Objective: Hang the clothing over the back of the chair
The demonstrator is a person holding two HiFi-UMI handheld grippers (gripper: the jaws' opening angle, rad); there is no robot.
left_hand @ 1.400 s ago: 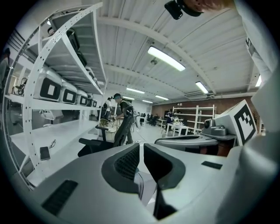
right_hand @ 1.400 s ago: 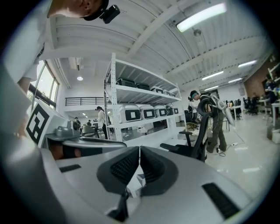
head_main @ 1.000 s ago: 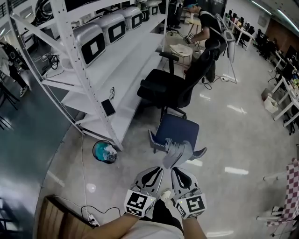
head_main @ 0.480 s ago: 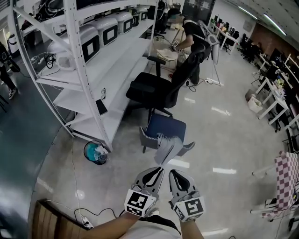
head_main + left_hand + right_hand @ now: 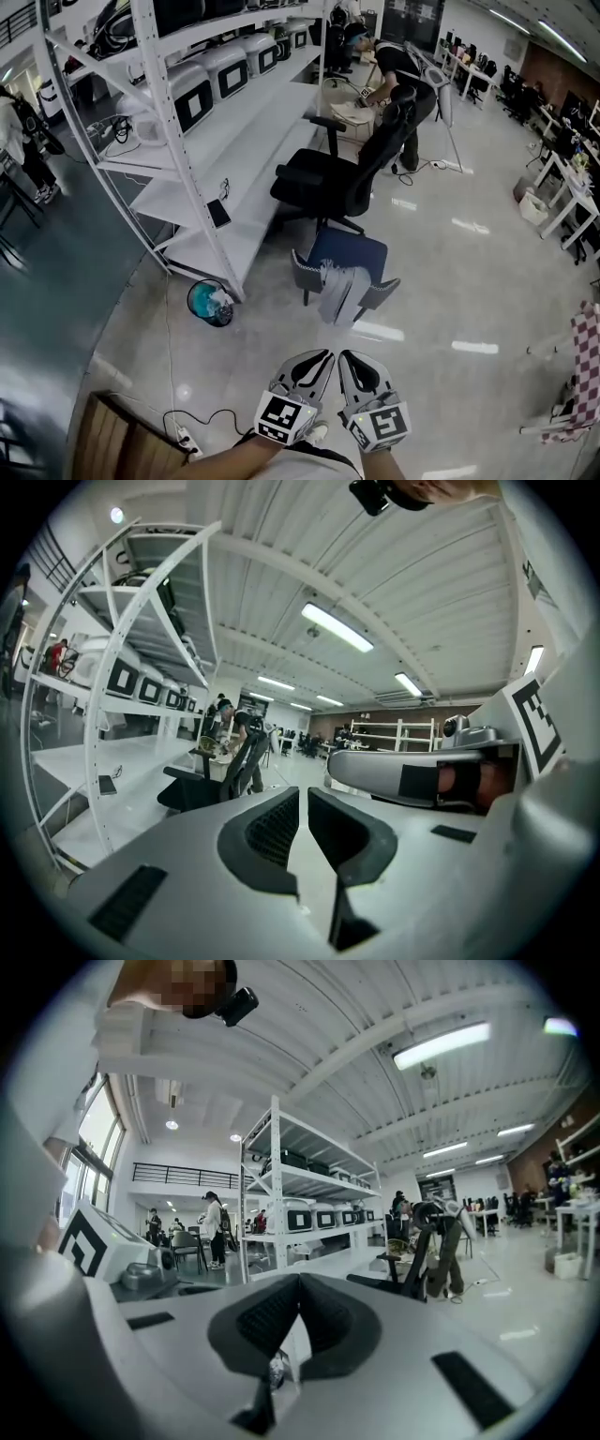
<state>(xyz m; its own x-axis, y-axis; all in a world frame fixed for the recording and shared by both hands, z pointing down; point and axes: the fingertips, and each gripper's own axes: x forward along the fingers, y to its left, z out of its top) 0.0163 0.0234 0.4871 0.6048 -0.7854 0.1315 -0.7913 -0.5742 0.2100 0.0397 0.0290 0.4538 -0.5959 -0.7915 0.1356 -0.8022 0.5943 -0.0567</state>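
R gripper (image 5: 345,357) shut, empty, L gripper (image 5: 324,356) seemingly a crack apart, clothing (image 5: 342,292) over chair (image 5: 349,251) back.

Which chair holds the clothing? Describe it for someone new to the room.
Start at the long white shelving rack; a black office chair stands by it. Just nearer the camera is a small blue-seated chair, the only one with grey clothing draped over its back.

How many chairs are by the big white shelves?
2: a black office chair by the shelves, and a blue chair nearer, grey clothing draped on it. Others may be hidden.
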